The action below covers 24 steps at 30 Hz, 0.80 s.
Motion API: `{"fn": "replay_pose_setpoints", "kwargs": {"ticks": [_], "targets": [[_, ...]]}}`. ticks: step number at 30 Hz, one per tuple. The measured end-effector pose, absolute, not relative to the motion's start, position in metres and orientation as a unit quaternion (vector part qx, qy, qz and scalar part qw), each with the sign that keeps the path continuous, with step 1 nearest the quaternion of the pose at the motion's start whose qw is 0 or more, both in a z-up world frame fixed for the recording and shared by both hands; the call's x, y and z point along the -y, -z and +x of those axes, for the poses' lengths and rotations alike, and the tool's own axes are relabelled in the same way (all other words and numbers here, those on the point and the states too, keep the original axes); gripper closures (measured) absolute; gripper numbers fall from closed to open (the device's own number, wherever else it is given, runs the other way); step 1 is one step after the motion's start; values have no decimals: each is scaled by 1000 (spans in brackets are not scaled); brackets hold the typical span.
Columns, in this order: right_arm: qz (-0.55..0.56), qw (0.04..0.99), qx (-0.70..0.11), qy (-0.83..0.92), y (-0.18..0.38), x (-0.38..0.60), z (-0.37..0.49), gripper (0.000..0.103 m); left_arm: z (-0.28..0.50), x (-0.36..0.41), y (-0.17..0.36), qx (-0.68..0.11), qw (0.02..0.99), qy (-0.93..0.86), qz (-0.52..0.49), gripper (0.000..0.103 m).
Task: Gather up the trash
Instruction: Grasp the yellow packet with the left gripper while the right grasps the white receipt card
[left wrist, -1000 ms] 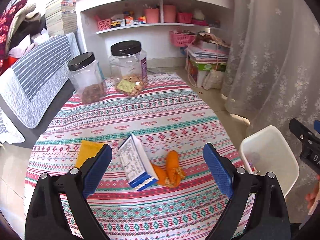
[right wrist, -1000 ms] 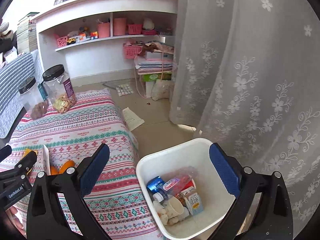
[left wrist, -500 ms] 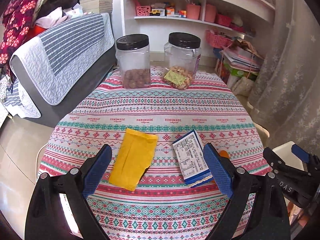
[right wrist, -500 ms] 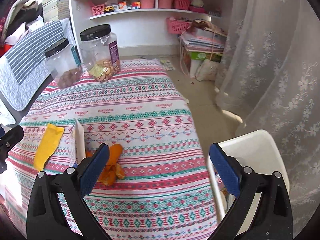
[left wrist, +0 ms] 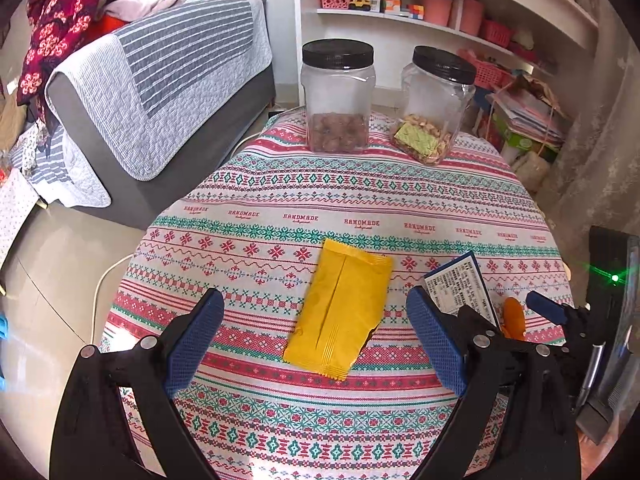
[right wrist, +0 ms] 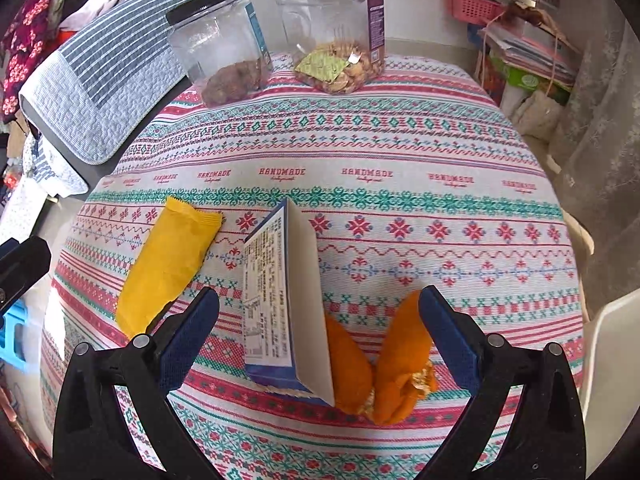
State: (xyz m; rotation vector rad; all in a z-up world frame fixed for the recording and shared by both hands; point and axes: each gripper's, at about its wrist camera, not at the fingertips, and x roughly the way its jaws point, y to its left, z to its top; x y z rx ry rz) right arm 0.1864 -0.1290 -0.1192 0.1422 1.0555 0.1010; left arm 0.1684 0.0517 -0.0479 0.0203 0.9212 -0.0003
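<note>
In the left wrist view, the left gripper (left wrist: 316, 340) hangs over the near part of a round desk (left wrist: 248, 240) covered in a striped patterned cloth. Its jaws stand wide open and hold nothing. A yellow wrapper (left wrist: 340, 308) lies flat on the cloth between the jaws, nearer the right one and touching neither. Just beyond the right jaw stands a blue and white carton (left wrist: 458, 288), partly hidden by that jaw, and to its right a bit of orange peel (left wrist: 514, 318) shows. The right gripper (left wrist: 560, 312) reaches in from the right edge, close to the peel. Far ahead of the jaws, at the far edge of the desk, two clear jars with black lids stand side by side: the left jar (left wrist: 338, 96) holds brown nuts, the right jar (left wrist: 436, 108) holds pale snacks and a green packet. A sofa with a striped quilt (left wrist: 160, 80) is off to the left, and white shelves (left wrist: 420, 20) stand behind the jars.

In the right wrist view, the right gripper (right wrist: 320, 344) also has its jaws spread wide and empty. Between them the carton (right wrist: 286, 300) stands on its long edge, tilted, and the orange peel (right wrist: 384, 360) lies in two curled pieces against its right side, one piece touching the right jaw. The carton stands between the left jaw and the peel. The yellow wrapper (right wrist: 168, 268) lies outside the left jaw, up and to the left. Part of the left gripper (right wrist: 20, 268) shows at the left edge. A white bin (right wrist: 608, 360) edge appears right of the right jaw, beside the desk (right wrist: 400, 140).
</note>
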Motion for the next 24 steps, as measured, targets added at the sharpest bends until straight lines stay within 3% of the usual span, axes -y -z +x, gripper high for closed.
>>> {"fn": "replay_pose_setpoints", "kwargs": {"ticks": [4, 5, 7, 8, 9, 10, 13, 24], "targets": [[86, 856, -505, -70, 127, 122, 198, 10, 172, -58, 52, -448, 894, -3, 9, 13], [87, 854, -507, -74, 128, 120, 200, 17, 174, -59, 53, -450, 893, -4, 9, 13], [88, 847, -517, -86, 133, 117, 204, 44, 178, -63, 57, -453, 891, -9, 9, 13], [92, 842, -524, -92, 136, 116, 206, 66, 180, -66, 59, -456, 890, -12, 8, 13], [102, 839, -527, -96, 138, 117, 207, 72, 182, -68, 61, -459, 888, -15, 6, 13], [114, 837, -526, -99, 137, 120, 206, 87, 185, -70, 64, -462, 886, -17, 4, 13], [127, 841, -517, -94, 129, 126, 203, 91, 193, -73, 72, -478, 878, -17, -1, 13], [152, 870, -462, -80, 73, 154, 182, 92, 219, -54, 121, -538, 842, 16, 20, 12]]}}
